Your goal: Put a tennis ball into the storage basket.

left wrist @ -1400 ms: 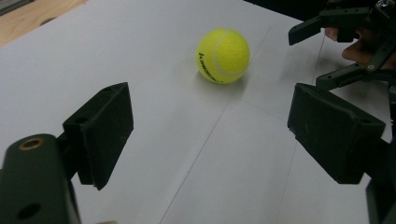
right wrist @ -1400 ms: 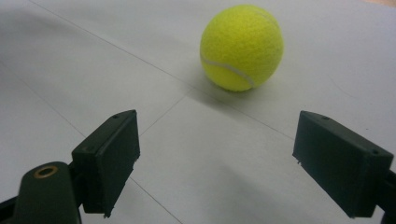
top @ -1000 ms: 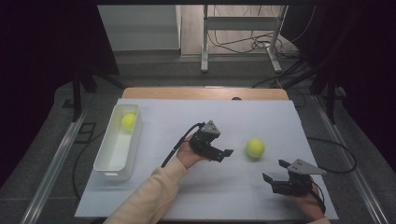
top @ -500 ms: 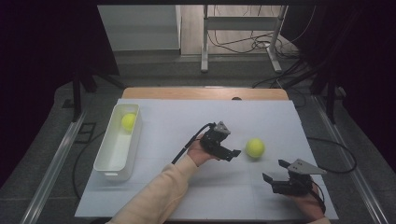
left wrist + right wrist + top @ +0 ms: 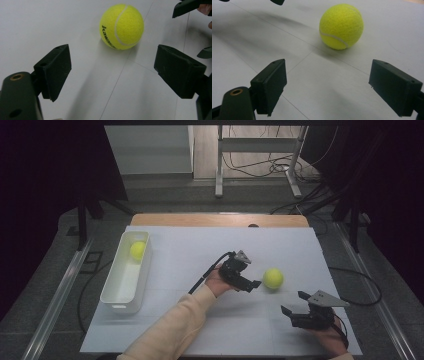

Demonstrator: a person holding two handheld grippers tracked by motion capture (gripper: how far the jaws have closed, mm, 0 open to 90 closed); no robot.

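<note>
A yellow tennis ball (image 5: 273, 278) lies on the white table sheet right of centre. My left gripper (image 5: 252, 279) is just left of it, open, with the ball (image 5: 122, 26) a short way beyond its jaws (image 5: 112, 72) and not between them. My right gripper (image 5: 294, 302) rests open near the front right edge, pointing at the same ball (image 5: 341, 26) from farther off, nothing between its jaws (image 5: 327, 85). A second tennis ball (image 5: 137, 250) lies in the far end of a white bin (image 5: 114, 292).
The bin stands along the table's left side. The right gripper's jaw tips (image 5: 187, 7) show at the top right of the left gripper view. Cables and a metal stand leg (image 5: 219, 165) lie on the floor beyond the table's far edge.
My left gripper has moved to the right across the table and now sits close to the loose ball. The right gripper and both balls have stayed put.
</note>
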